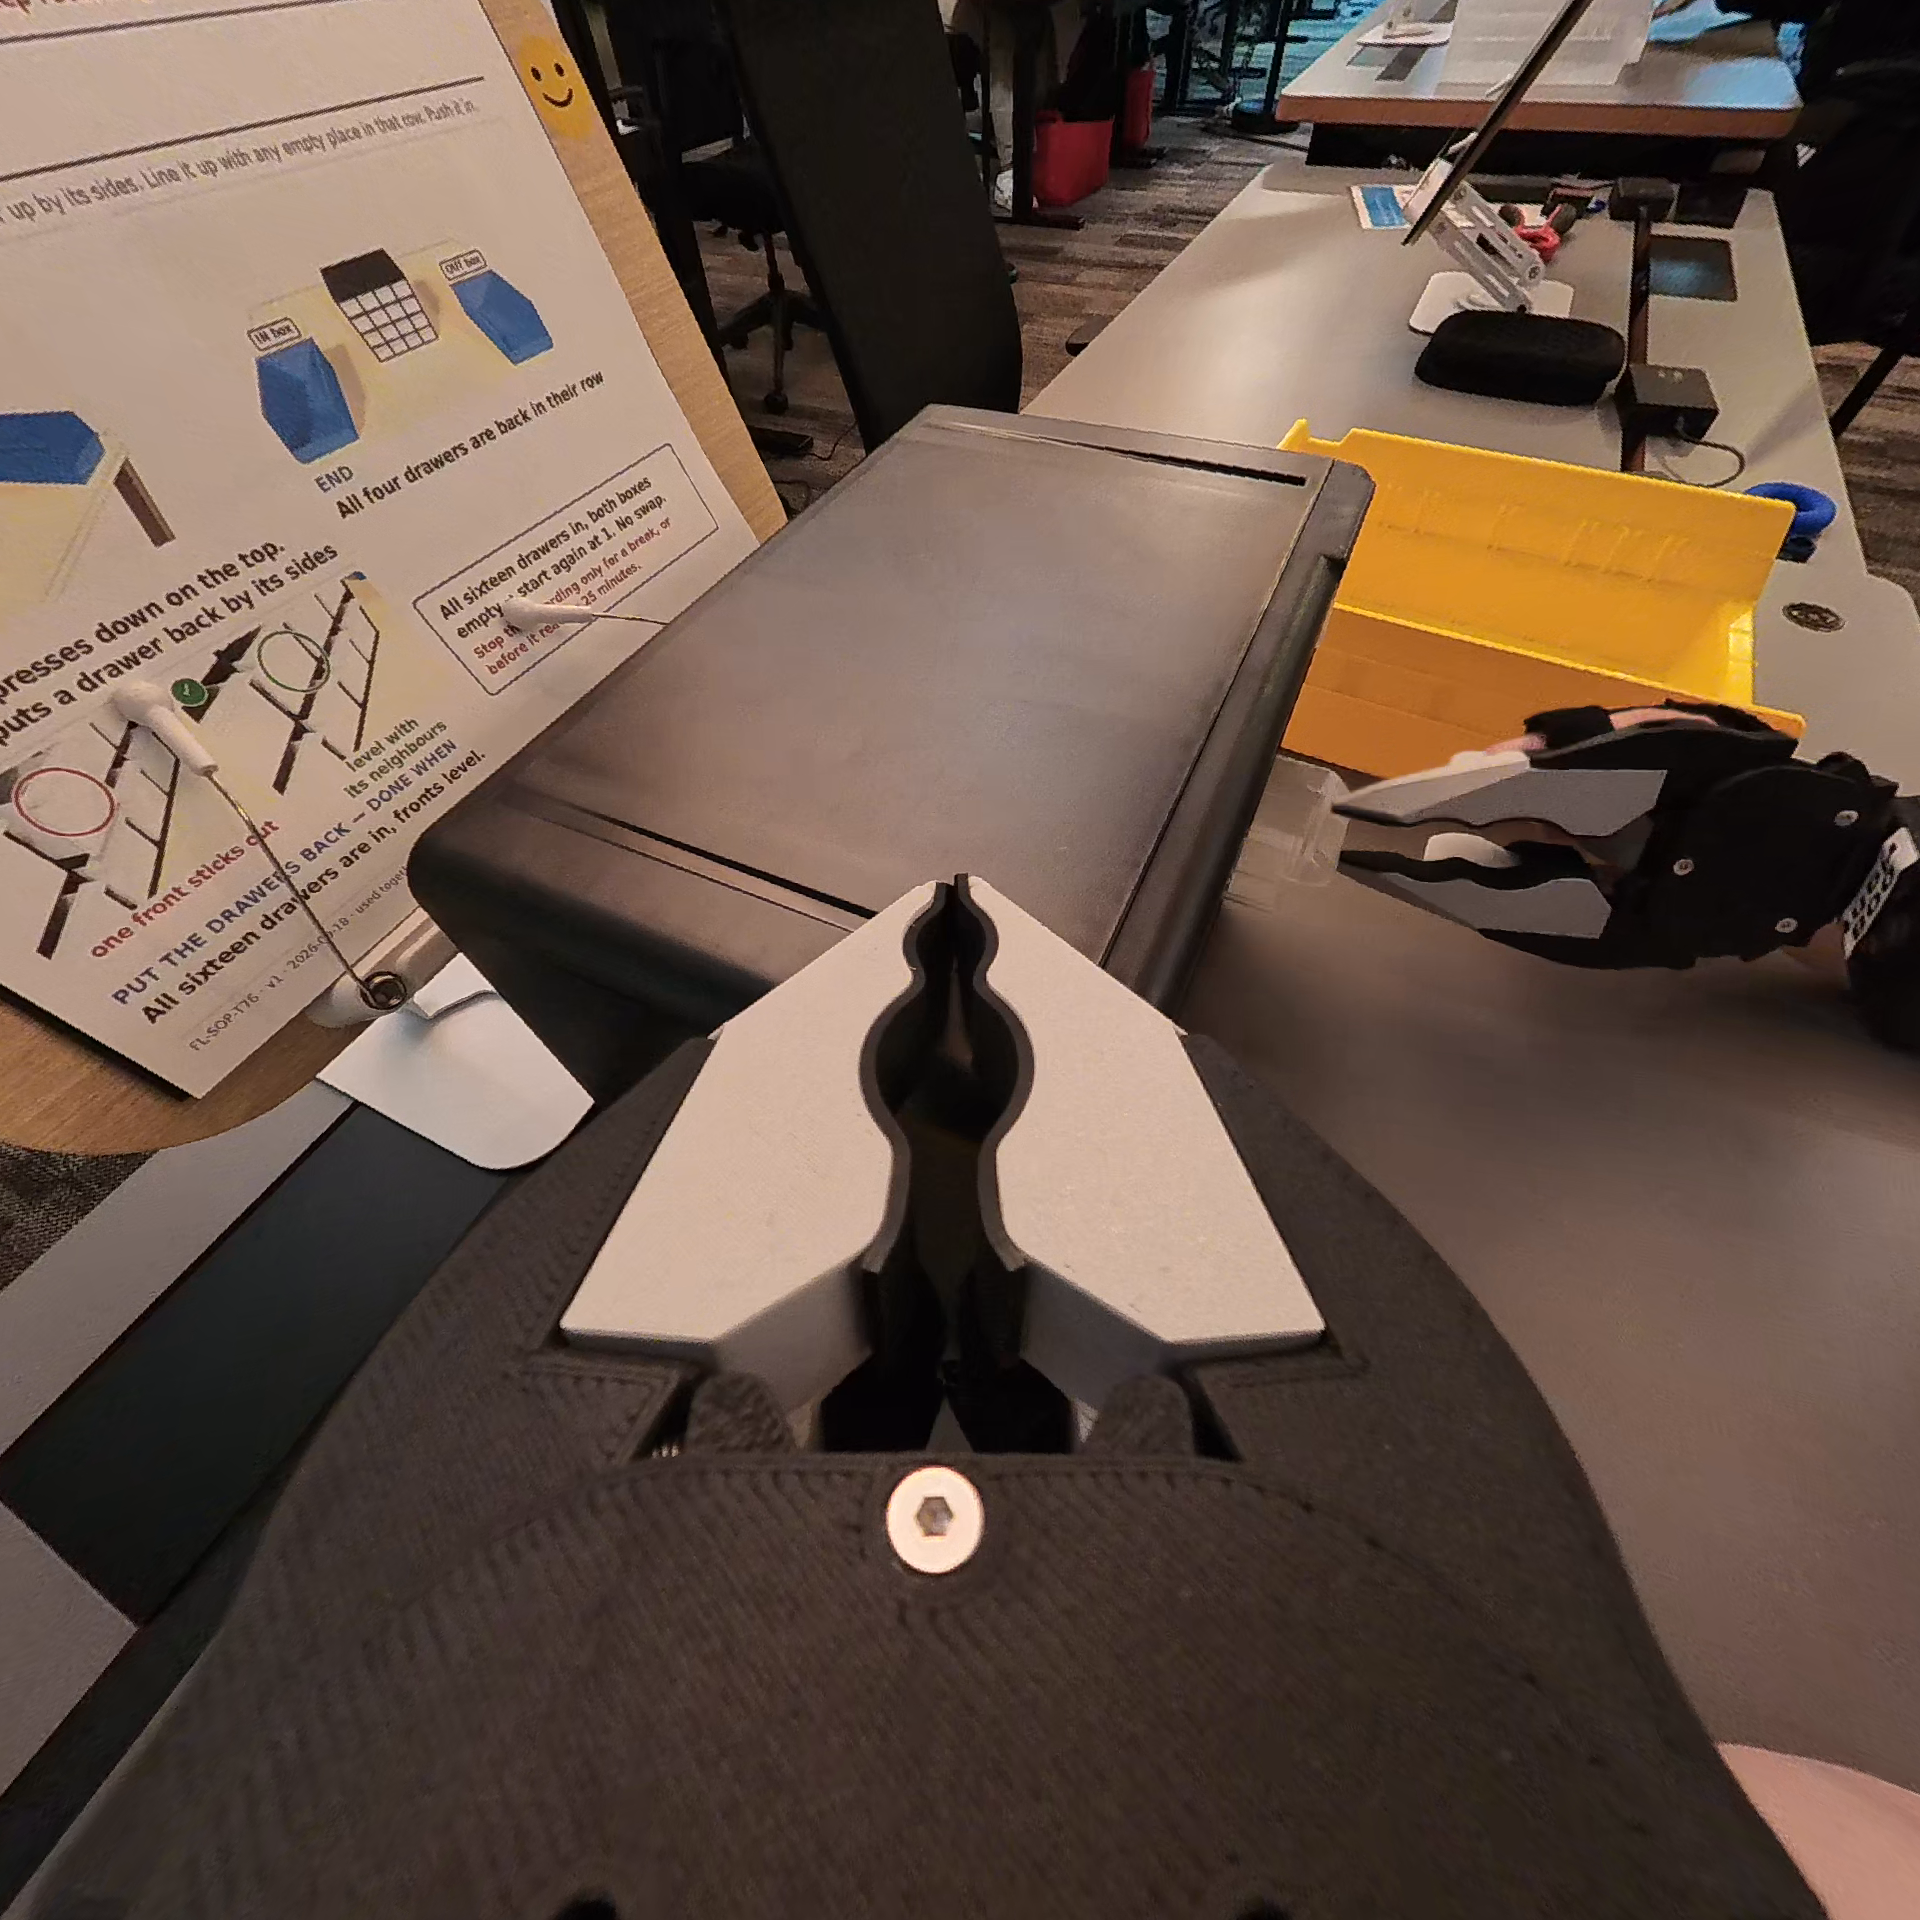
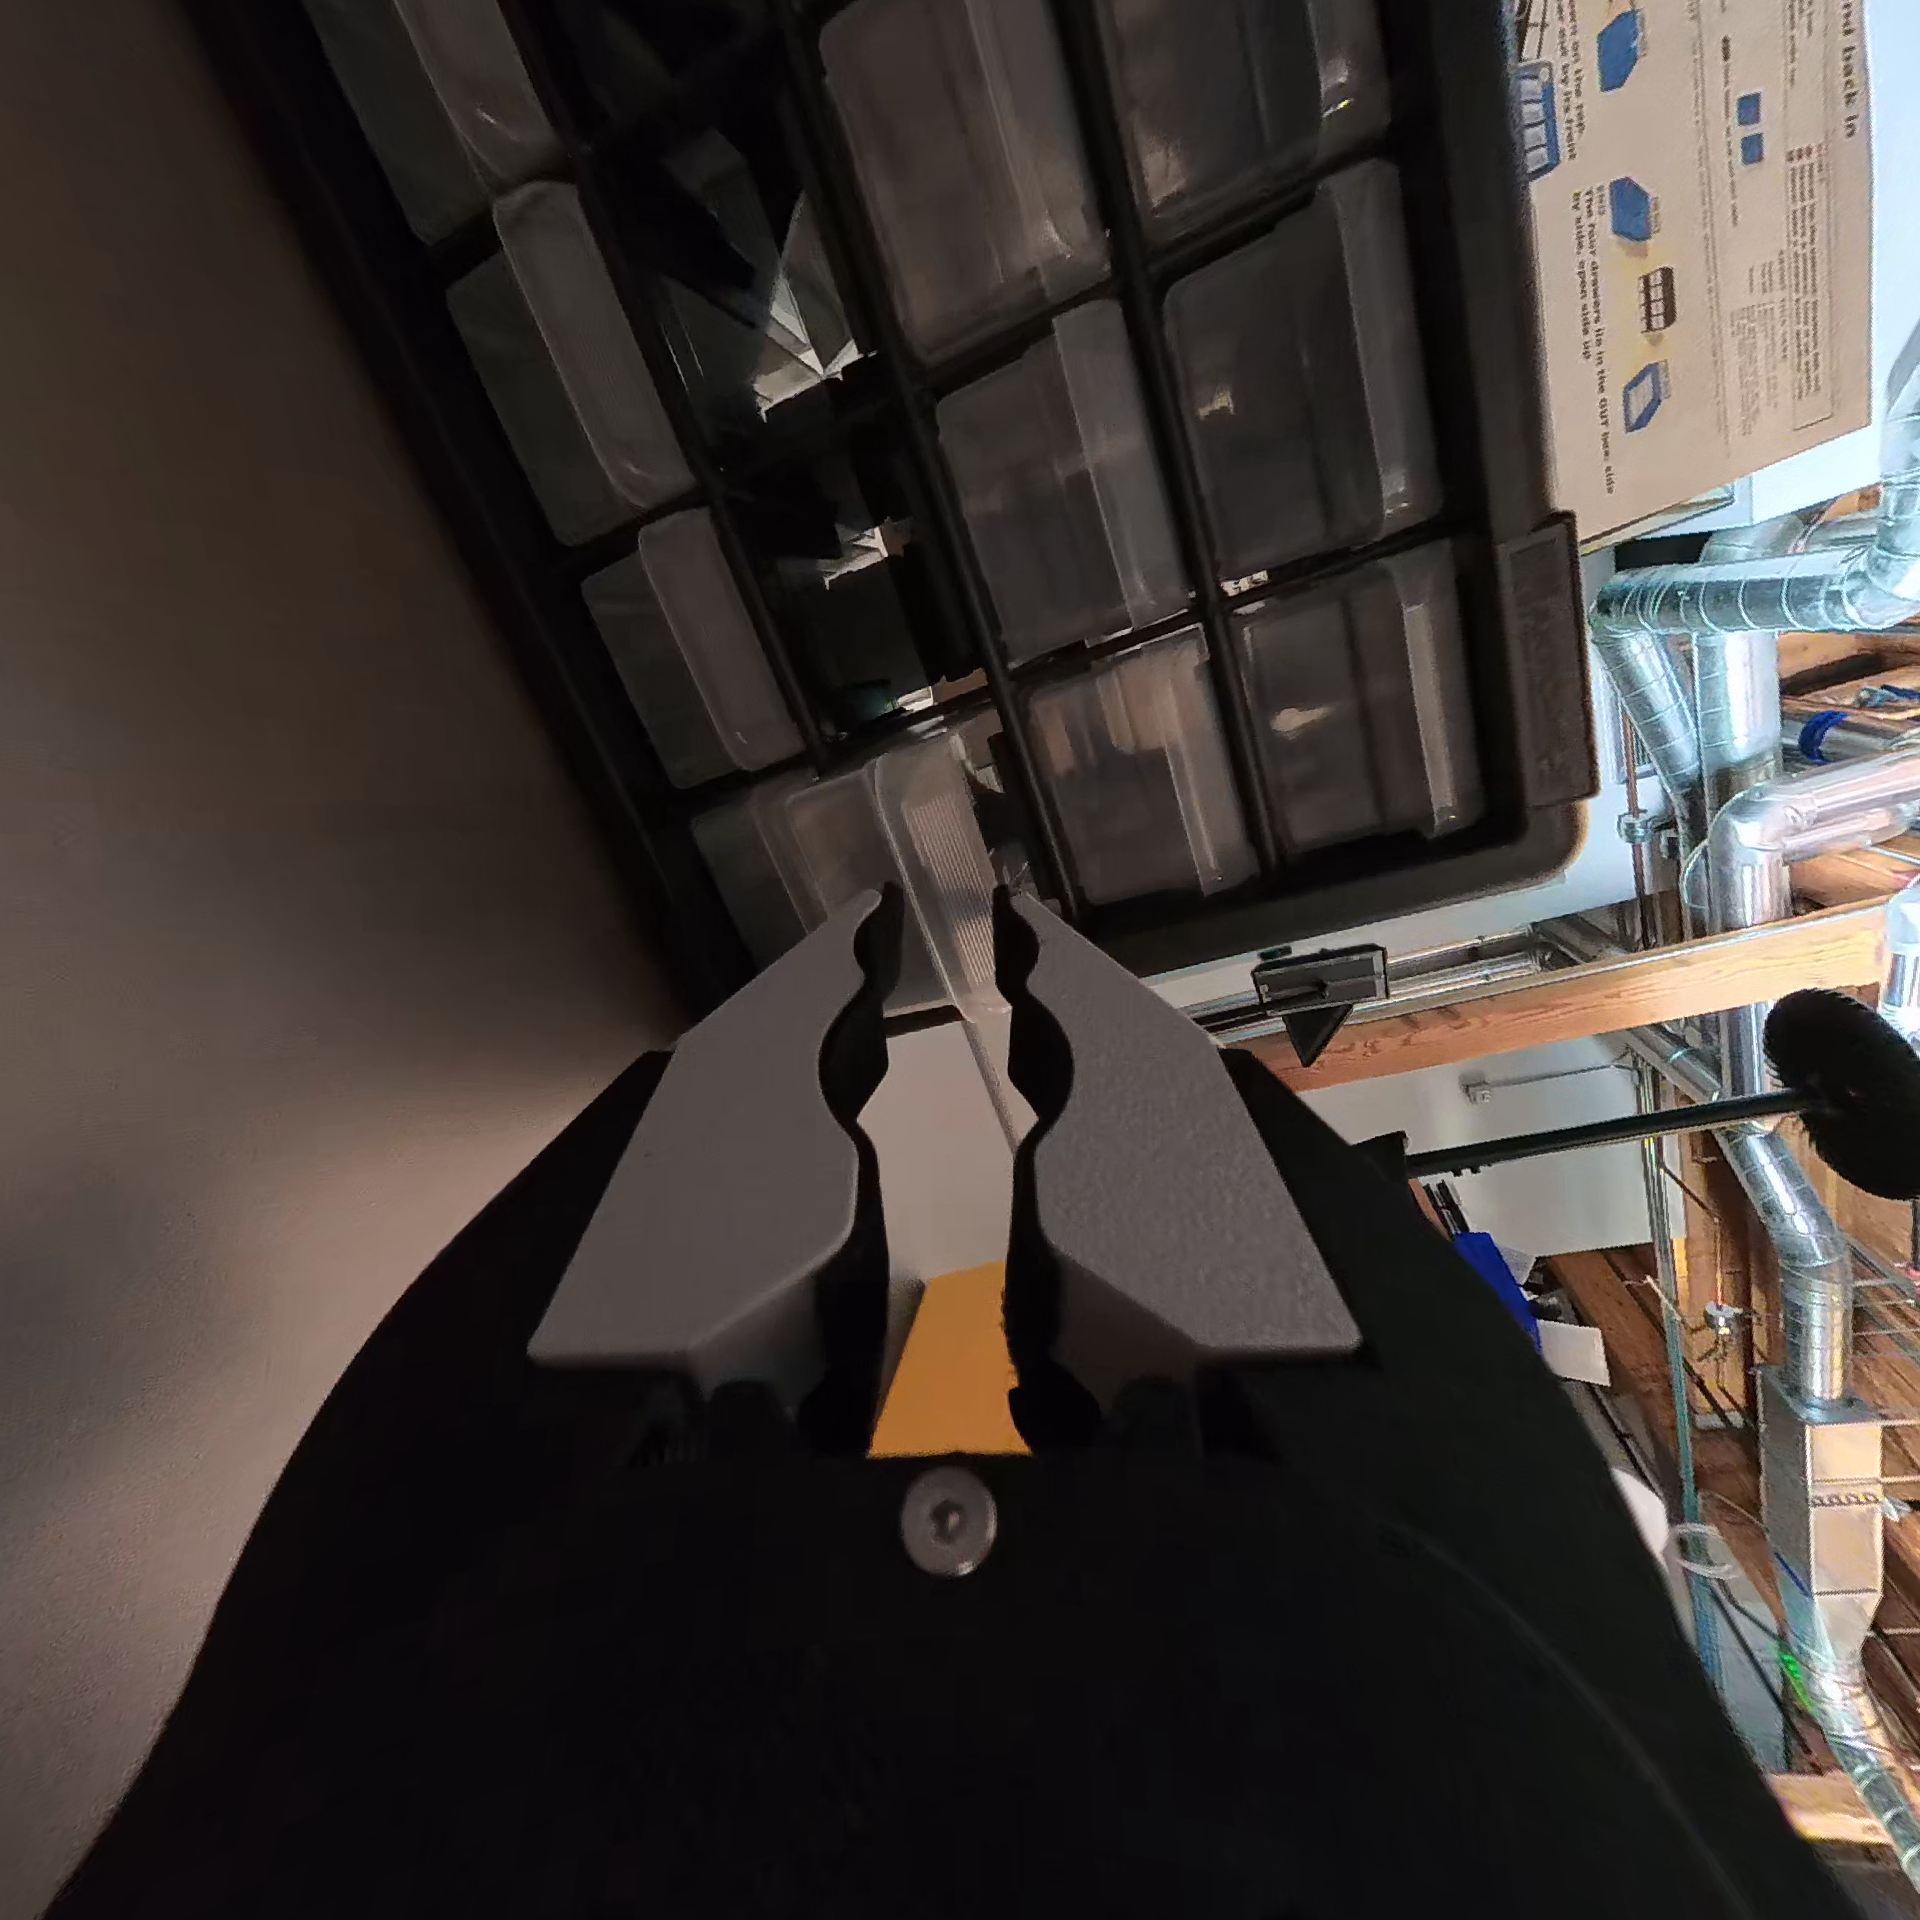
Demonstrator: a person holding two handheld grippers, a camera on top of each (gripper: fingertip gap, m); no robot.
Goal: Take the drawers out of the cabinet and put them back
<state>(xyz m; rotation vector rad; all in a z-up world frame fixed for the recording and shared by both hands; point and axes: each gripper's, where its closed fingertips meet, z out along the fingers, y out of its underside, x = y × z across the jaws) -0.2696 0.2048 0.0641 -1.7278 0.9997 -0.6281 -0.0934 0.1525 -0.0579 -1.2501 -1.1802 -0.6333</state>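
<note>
The black cabinet (image 1: 935,644) stands on the grey table, and I see its flat top from above. My left gripper (image 1: 958,883) is shut and empty, tips at the near edge of that top. In the right wrist view, rolled sideways, the cabinet front (image 2: 1481,312) shows a grid of clear drawers with two dark open slots in one row. My right gripper (image 2: 945,902) is shut on the ribbed front tab of a clear drawer (image 2: 831,862) that sticks out of the end slot of that row. That gripper (image 1: 1342,829) and drawer (image 1: 1278,842) also show in the left wrist view.
A yellow bin (image 1: 1507,582) sits just beyond the cabinet's front side. An instruction board (image 1: 312,416) leans behind the cabinet and also shows in the right wrist view (image 2: 1704,208). A black pouch (image 1: 1517,353) and a tablet stand (image 1: 1475,249) lie farther along the table.
</note>
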